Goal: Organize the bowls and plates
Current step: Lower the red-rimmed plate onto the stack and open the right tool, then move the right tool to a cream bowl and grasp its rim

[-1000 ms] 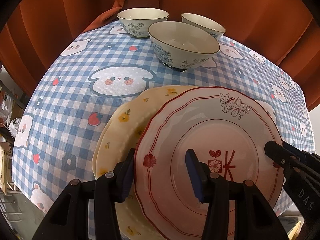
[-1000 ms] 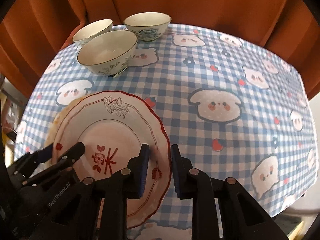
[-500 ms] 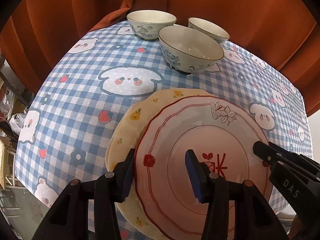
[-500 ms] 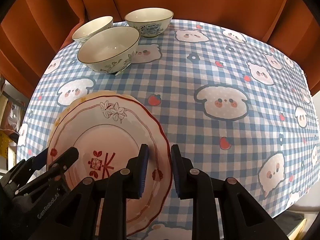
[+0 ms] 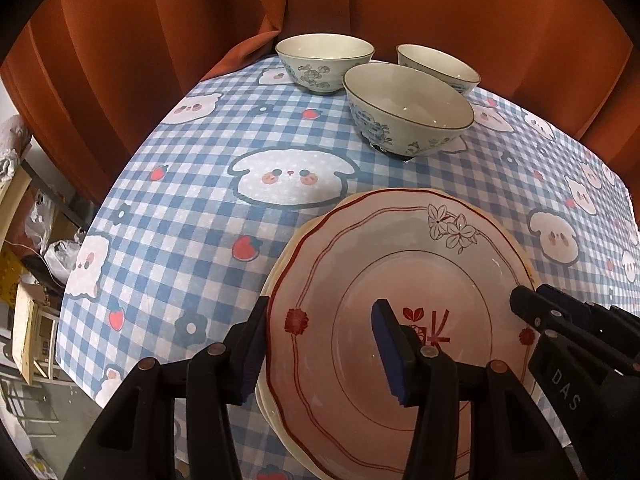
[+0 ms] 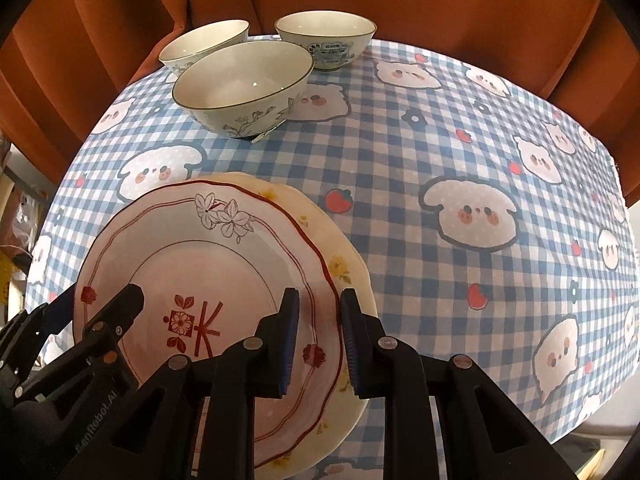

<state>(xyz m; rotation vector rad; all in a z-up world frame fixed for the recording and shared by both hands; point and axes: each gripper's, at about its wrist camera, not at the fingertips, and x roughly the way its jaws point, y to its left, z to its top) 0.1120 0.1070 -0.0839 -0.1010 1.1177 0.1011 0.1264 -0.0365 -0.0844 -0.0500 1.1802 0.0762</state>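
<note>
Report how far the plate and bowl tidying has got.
Partly done: the red-rimmed plate sits over the yellow floral plate, not quite centred. In hand: the left gripper and right gripper each straddle an opposite rim of the red-rimmed plate, the left gripper's jaws opening. Left: the three bowls, front bowl, left bowl and right bowl, stand separately on the checked tablecloth, unstacked.
</note>
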